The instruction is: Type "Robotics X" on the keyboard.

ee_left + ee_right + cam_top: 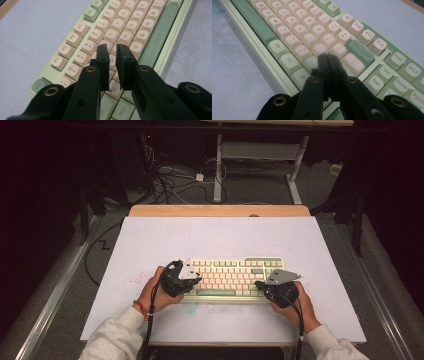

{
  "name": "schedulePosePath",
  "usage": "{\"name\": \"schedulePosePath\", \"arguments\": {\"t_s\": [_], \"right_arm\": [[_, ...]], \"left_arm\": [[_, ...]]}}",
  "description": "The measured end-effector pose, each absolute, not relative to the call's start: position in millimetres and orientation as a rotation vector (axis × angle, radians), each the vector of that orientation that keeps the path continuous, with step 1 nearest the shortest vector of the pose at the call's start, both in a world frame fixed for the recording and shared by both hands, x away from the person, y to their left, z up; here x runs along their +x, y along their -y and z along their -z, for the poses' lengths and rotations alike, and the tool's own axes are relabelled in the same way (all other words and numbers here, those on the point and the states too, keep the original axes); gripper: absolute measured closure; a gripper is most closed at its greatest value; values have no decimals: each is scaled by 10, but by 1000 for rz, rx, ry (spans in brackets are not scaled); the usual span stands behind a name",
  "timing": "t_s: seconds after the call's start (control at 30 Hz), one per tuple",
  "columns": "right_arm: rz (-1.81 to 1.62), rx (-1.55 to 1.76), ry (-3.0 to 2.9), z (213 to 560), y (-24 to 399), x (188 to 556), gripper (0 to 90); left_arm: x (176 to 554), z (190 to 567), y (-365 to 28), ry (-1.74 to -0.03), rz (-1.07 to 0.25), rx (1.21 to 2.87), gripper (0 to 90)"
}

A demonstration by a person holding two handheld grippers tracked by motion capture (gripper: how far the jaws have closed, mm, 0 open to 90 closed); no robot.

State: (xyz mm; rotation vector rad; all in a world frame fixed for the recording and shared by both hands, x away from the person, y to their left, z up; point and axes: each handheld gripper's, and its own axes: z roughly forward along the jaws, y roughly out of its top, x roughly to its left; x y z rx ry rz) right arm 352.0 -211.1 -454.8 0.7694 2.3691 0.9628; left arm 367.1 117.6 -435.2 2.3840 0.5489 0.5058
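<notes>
The near-left corner of the keyboard (232, 280) is covered by the left gripper (192, 281) in the high view, and its near-right corner by the right gripper (261, 285). In the left gripper view the keys straight under the jaws are hidden, and the bottom row is cut off by the frame. In the right gripper view the legends on the nearest keys are too blurred to read.

The keyboard, pale green with cream and green keys, lies on a white board (150, 245) that covers the desk (220, 210), whose wooden far edge shows beyond it. It sits toward the near side, about centred. Faint red marks (134, 280) speckle the board to its left. Behind, the room is dark, with cables (170, 180) on the floor and a white-legged table frame (260, 155).

Both forearms, in pale sleeves (117, 335), come in from the bottom, with the left hand (155, 292) and right hand (297, 307) each wrapped around a gripper. The left gripper (113, 53) hovers low over the keyboard's left letter keys, jaws slightly apart with nothing between. The right gripper (328, 60) sits over the right end of the keyboard, near the Backspace key (359, 51), jaws together.
</notes>
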Motion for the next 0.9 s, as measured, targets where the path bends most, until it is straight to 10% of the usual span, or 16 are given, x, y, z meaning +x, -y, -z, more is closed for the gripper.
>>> {"name": "schedulePosePath", "arguments": {"t_s": [0.6,0.9], "right_arm": [[-1055,774,-2249,4306,2173,3508,833],[-1070,790,-2193,4262,2192,3504,650]], "left_arm": [[3653,4262,-1255,-617,-659,2269,469],[3618,4239,-1255,-616,-695,2227,319]]}}
